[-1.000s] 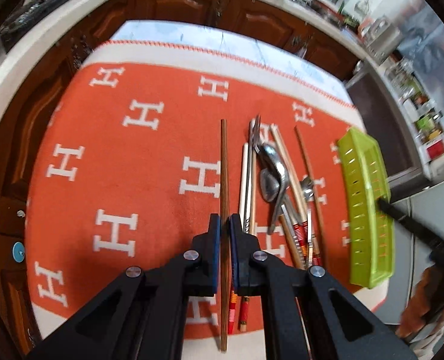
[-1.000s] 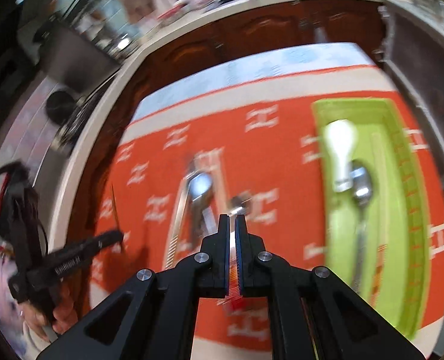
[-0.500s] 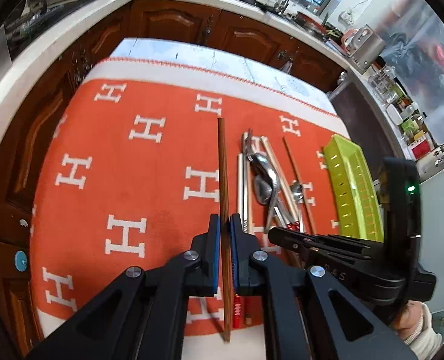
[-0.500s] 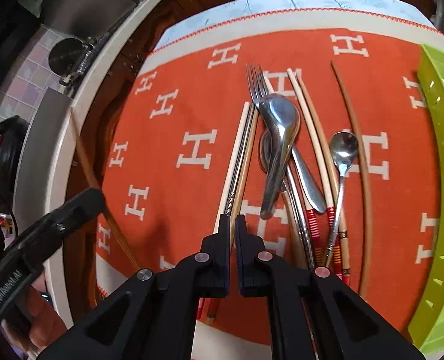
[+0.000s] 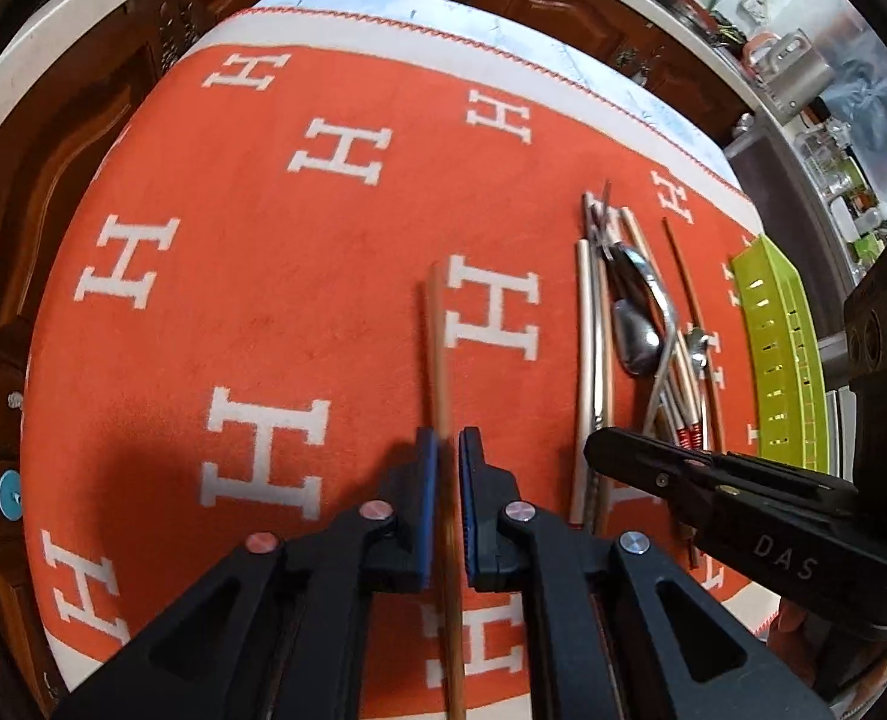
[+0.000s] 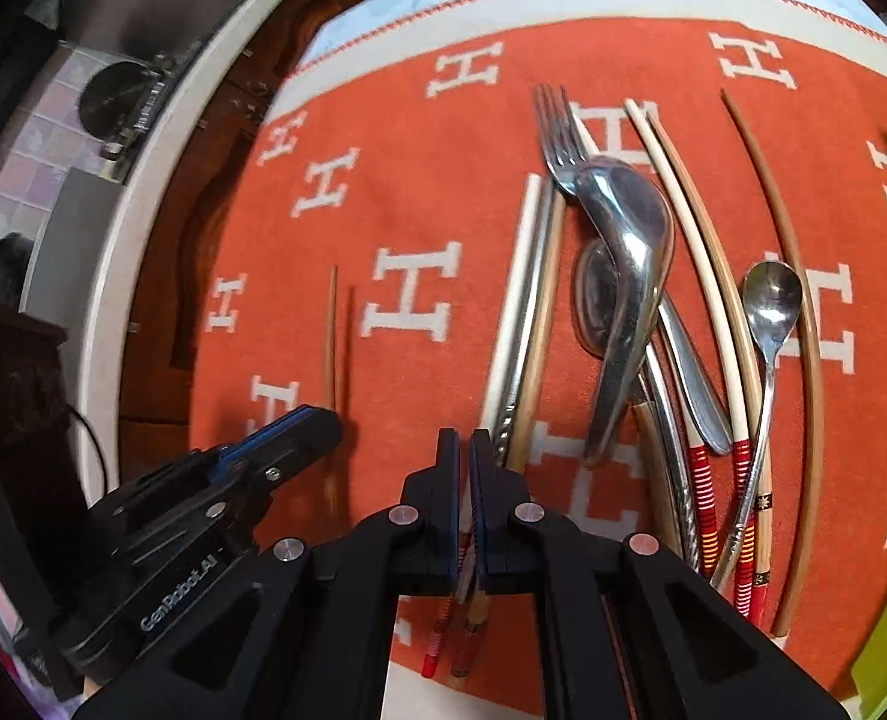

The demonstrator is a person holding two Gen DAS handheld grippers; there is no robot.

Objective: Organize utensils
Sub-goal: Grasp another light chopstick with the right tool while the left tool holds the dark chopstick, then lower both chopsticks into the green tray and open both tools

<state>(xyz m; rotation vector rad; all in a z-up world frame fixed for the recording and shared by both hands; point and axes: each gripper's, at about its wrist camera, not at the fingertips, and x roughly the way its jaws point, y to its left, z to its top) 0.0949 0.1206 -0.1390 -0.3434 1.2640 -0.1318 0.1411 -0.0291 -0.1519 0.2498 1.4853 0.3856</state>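
The left gripper [image 5: 448, 438] is pointed steeply down at the orange cloth [image 5: 263, 252]. Its jaws have just been eased slightly apart, and only a narrow slot is left between the blue pads. A brown chopstick [image 5: 440, 360] is seen in that slot; it is blurred, and a sliver of space is shown beside it, so it is not judged to be pinched. In the right wrist view its far part is seen low over the cloth with its shadow just beside it.

The right gripper [image 6: 464, 438] is closed, pad to pad, and nothing is held in it. It is hung over the near ends of the utensil pile [image 6: 653, 330], so some handles are hidden in the left wrist view.

The pile is laid on the cloth between the brown chopstick and the green tray [image 5: 779, 360]. A large metal spoon [image 6: 629, 240] is laid across a fork [image 6: 554, 132] and over a second spoon's bowl. Pale chopsticks with red-banded ends [image 6: 701, 276] are run alongside, with a small spoon [image 6: 770, 300] crossed over them and another brown chopstick [image 6: 803, 300] kept to the tray side.

The cloth is ringed by a white counter edge [image 6: 161, 138] and dark wooden cabinets [image 5: 53, 180].
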